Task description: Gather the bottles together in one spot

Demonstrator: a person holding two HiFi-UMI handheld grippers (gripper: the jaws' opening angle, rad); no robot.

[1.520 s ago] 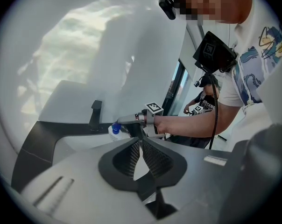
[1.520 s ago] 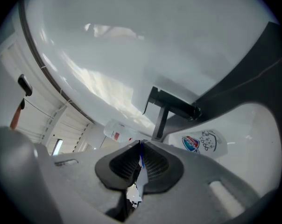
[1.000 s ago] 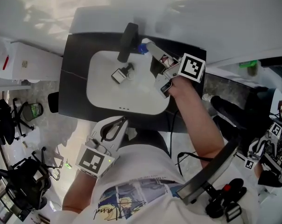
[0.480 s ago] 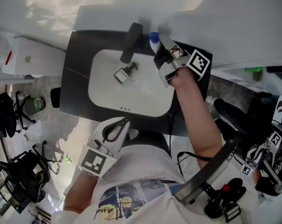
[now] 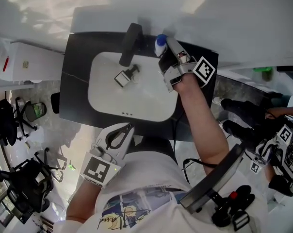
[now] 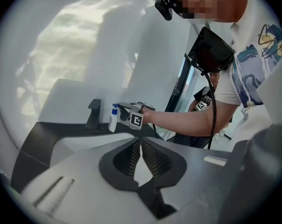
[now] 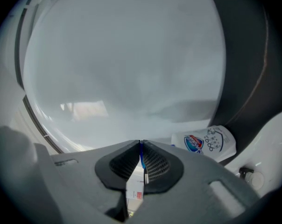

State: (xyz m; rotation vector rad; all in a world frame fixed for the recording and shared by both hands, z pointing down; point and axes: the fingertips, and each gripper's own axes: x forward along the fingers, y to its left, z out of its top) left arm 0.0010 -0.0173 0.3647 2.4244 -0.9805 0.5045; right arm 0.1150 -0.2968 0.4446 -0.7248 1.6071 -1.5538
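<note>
A white bottle with a blue pump top stands upright at the back of the black counter, just right of the black faucet. My right gripper reaches over the white basin to the bottle's top. Its jaws are shut on a thin blue strip, seemingly the pump spout, with the labelled bottle body just beside them. From the left gripper view the bottle shows next to the faucet. My left gripper hangs near my waist, shut and empty.
A small chrome and black object lies in the basin. A white cabinet stands left of the counter. A white wall rises right behind the bottle. Another person's arm with marker cubes is at the far right.
My right gripper has moved from over the basin to the counter's back edge, right of the faucet, and the bottle's blue top and white body now show there. The left gripper has stayed put.
</note>
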